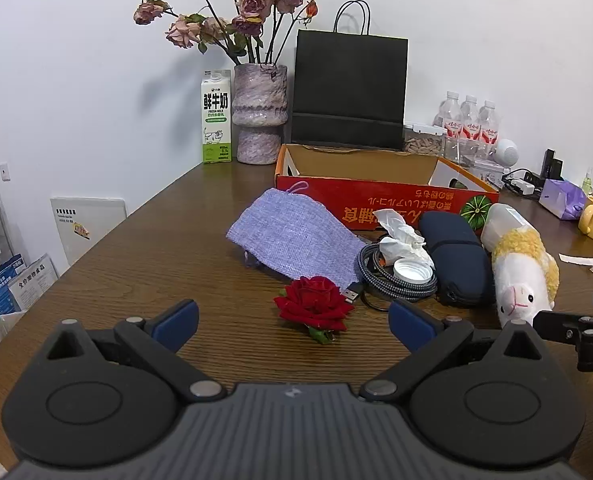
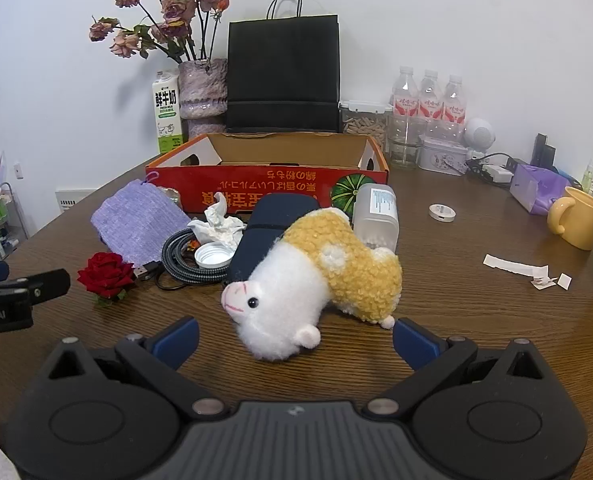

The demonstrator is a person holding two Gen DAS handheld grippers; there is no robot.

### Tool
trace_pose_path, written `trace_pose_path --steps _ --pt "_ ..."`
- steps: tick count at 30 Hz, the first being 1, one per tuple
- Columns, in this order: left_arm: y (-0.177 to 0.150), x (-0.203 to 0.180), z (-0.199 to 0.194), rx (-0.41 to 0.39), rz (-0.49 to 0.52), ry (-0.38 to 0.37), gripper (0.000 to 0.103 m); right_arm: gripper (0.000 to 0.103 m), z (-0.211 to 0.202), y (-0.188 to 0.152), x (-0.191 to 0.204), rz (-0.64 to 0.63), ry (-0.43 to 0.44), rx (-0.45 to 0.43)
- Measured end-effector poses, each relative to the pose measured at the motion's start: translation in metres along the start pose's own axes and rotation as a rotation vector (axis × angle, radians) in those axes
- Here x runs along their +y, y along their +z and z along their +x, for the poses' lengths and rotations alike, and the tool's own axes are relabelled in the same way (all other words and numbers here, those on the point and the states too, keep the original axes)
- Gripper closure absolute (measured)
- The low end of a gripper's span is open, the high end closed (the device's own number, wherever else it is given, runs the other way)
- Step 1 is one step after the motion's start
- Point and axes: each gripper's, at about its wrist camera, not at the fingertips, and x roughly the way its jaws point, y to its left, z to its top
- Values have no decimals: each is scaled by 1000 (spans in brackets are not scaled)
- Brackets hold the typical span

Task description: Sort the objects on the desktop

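A clutter of objects lies on the brown table before an open red cardboard box (image 1: 376, 196) (image 2: 280, 188). My left gripper (image 1: 294, 326) is open and empty, just short of a red rose (image 1: 314, 306) (image 2: 106, 274). My right gripper (image 2: 294, 338) is open and empty, its jaws on either side of a white and yellow plush alpaca (image 2: 316, 280) (image 1: 522, 272). Behind lie a purple knitted pouch (image 1: 296, 236) (image 2: 140, 220), a coiled cable (image 1: 392, 276) (image 2: 184, 258), a white cap (image 1: 412, 270) (image 2: 213, 255), a crumpled tissue (image 1: 400, 236) (image 2: 218, 222), a dark blue case (image 1: 456, 252) (image 2: 272, 216) and a white plastic bottle (image 2: 376, 214).
At the back stand a milk carton (image 1: 216, 118), a vase of dried roses (image 1: 258, 114), a black paper bag (image 1: 350, 92) and water bottles (image 2: 428, 100). A yellow mug (image 2: 576, 216), a purple tissue pack (image 2: 536, 188) and paper scraps (image 2: 520, 268) lie right.
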Motion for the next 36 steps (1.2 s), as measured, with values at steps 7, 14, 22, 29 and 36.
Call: trace_pose_path --steps 7,14,22,29,36 --pt "0 0 0 0 1 0 0 0 -4 2 0 2 0 -1" --pt "0 0 0 0 1 0 0 0 -3 1 0 2 -1 -3" --pt "-1 0 0 0 1 -1 0 0 -2 1 -1 3 -1 -2" --pt "-3 -1 1 3 1 0 0 0 -2 1 -1 3 1 -2" --pt "-4 0 1 4 1 0 0 0 -1 1 -1 4 -1 -2"
